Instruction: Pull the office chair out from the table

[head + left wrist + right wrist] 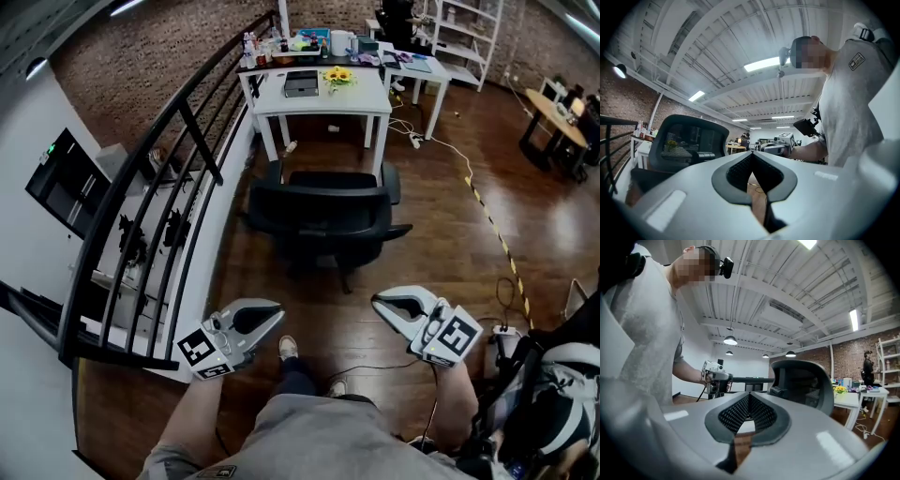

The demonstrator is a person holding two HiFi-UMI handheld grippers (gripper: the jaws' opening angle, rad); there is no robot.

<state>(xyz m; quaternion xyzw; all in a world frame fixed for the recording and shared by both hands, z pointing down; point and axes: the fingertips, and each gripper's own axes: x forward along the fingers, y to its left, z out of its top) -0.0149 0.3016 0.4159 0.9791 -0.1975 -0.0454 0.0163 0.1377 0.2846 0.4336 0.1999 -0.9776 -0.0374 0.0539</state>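
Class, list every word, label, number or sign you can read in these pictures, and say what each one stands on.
Nothing can be read.
The shirt patch carries print that is too small to read.
The bottles on the white table have labels that are too small and blurred.
The cubes on the left gripper and right gripper show black-and-white square patterns, no letters or numbers.

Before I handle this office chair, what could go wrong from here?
The left hand-held gripper and right hand-held gripper are shut and empty, apart from the office chair, so it might roll unchecked. A thin cable lies by your shoes; stepping back could snag it. The railing runs close along the chair's left.
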